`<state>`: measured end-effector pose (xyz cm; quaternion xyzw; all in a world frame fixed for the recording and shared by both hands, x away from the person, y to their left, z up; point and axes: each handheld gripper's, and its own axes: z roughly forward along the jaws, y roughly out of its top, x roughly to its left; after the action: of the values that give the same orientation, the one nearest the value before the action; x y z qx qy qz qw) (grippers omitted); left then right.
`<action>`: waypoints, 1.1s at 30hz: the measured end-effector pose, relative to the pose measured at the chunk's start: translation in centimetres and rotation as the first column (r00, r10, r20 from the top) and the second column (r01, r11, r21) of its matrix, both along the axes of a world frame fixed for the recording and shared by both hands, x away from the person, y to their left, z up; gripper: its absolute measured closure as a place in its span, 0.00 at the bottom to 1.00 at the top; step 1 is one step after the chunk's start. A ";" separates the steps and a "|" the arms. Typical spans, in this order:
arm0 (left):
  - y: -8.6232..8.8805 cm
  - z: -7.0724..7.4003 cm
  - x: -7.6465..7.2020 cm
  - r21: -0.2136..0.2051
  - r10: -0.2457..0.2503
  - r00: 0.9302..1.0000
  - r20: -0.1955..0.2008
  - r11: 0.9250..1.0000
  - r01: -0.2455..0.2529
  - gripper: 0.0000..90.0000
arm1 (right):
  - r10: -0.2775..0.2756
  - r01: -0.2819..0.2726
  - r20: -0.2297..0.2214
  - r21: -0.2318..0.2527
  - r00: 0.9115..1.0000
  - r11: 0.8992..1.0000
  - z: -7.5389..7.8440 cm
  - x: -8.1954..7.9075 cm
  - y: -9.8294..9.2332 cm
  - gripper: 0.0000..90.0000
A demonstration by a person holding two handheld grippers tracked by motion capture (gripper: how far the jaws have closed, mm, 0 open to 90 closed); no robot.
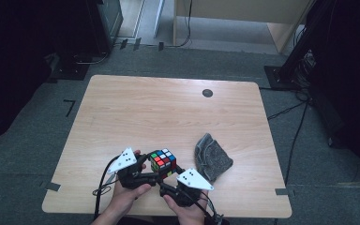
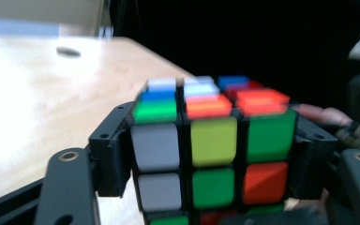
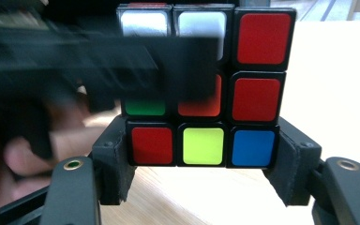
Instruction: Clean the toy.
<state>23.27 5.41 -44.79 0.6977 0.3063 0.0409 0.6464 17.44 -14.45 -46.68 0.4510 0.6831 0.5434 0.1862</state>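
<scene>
High view: both grippers, left gripper [image 1: 146, 165] and right gripper [image 1: 174, 172], clamp the Rubik's cube [image 1: 163, 162] just beside the grey cloth [image 1: 212, 157].

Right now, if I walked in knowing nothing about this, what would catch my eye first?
The scrambled colour cube, bright against the pale wooden table, sits near the front edge between two hand-held grippers, the left gripper and the right gripper. The right gripper's jaws bracket the cube's bottom row. A crumpled grey cloth lies just right of them.
</scene>
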 end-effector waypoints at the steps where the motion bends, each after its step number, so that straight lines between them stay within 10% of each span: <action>1: 0.5 0.4 0.2 -0.026 0.014 1.000 0.004 1.000 -0.013 0.28 | -0.003 0.003 -0.008 -0.012 1.000 1.000 -0.1 0.0 -0.1 0.39; 9: 4.2 1.0 1.5 -0.019 0.027 0.997 0.067 1.000 -0.026 0.19 | 0.026 -0.024 -0.075 0.022 0.997 0.999 0.4 1.6 -2.8 0.39; 15: 4.0 -0.1 1.5 0.177 -0.010 0.984 0.176 0.984 -0.022 0.18 | 0.074 -0.073 -0.081 0.019 0.994 0.997 1.8 2.5 -5.1 0.38; 19: 2.5 -0.8 0.6 0.324 -0.078 0.963 0.257 0.946 -0.010 0.18 | 0.102 -0.100 -0.087 0.025 0.991 0.995 2.4 2.7 -5.7 0.38; 24: 1.0 -1.4 -0.3 0.402 -0.122 0.938 0.326 0.915 -0.021 0.18 | 0.164 -0.156 -0.135 0.071 0.977 0.985 2.8 2.9 -6.0 0.38; 33: 0.2 -1.8 -1.2 0.448 -0.153 0.880 0.450 0.891 -0.075 0.19 | 0.260 -0.245 -0.195 0.094 0.946 0.965 3.0 2.9 -5.0 0.38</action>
<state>22.04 5.63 -46.54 0.8034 0.1065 0.2667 0.5216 20.34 -19.47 -43.69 0.4197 0.7316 0.5365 0.0279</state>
